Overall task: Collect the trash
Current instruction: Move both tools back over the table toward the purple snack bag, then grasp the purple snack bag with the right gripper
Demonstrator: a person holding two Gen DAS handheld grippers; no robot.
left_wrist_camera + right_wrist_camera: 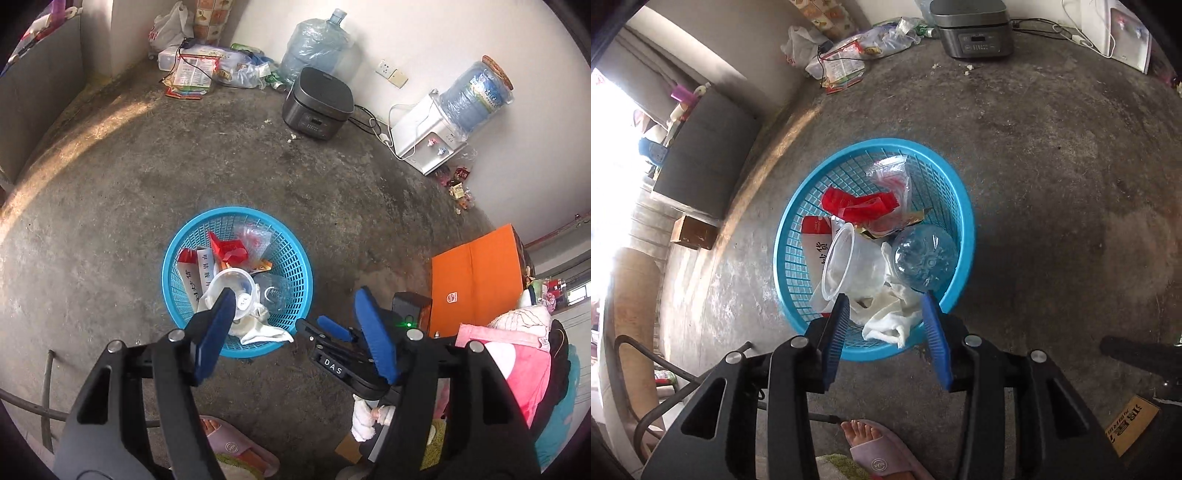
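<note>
Left gripper (293, 301): jaws stand wide apart above the near rim of the basket; nothing lies between the blue pads.
Right gripper (886, 306): jaws partly open over the basket's near side; the pads press on nothing, with the white cloth seen in the gap below them.
Right gripper as seen from the left wrist view: black body bears a white-on-black label reading "DAS" (332, 366); a green light glows beside it.
Blue basket (964, 206): round lattice plastic, standing on the bare concrete floor (1052, 177).
Basket contents: clear plastic cup (838, 258) on its side; clear plastic bottle (923, 258); white cloth (890, 321) draped over the near rim; red wrapper (860, 205); clear zip bag (890, 173) with red print; red-and-white carton (816, 243) printed with Chinese characters.
Rice cooker (317, 103): dark, on the floor by the wall; panel text too small to read.
Water dispenser (424, 136): white, carrying an inverted bottle with a blue-green label; label text not legible.
Orange box (476, 280): small round logo on its face, not readable.
Slipper (882, 461): pink, with a round emblem; the person's toes show.
</note>
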